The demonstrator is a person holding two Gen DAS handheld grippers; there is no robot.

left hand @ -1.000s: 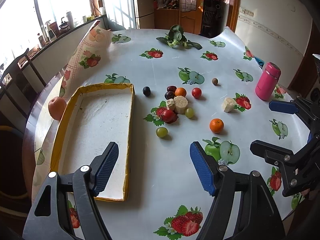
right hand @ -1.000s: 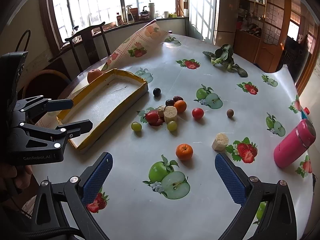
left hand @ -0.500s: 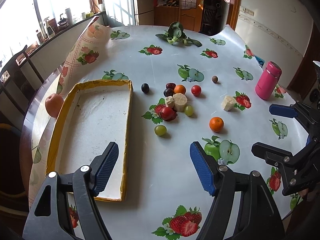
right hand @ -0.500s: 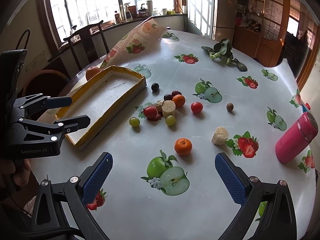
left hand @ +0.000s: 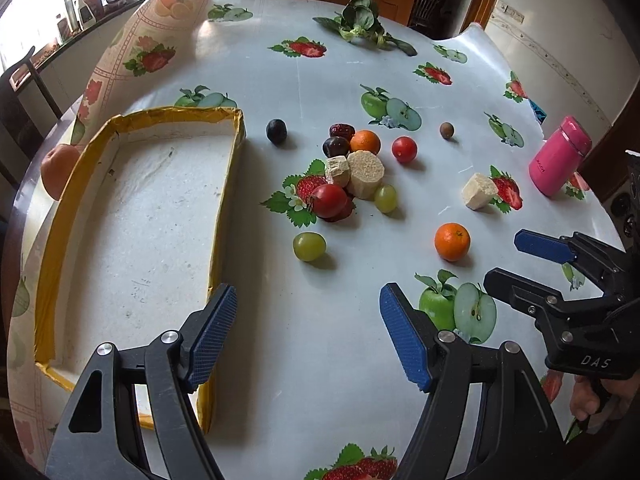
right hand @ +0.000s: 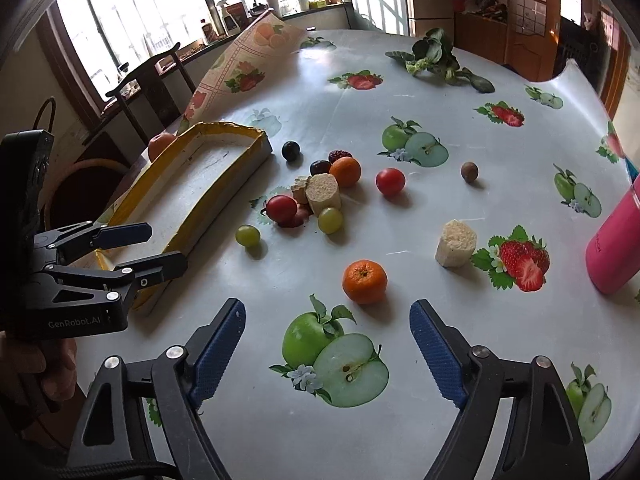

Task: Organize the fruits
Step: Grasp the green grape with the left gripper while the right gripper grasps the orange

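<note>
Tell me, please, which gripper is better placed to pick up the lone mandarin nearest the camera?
Probably the right gripper: it is open, with the mandarin just beyond its fingers. The left gripper points nearer the green grape and tray.

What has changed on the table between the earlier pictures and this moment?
Both grippers moved forward toward the fruit: the left gripper nearer the green grape, the right gripper nearer the mandarin. Both stayed open and hold nothing. No fruit moved, and the tray holds no fruit.
</note>
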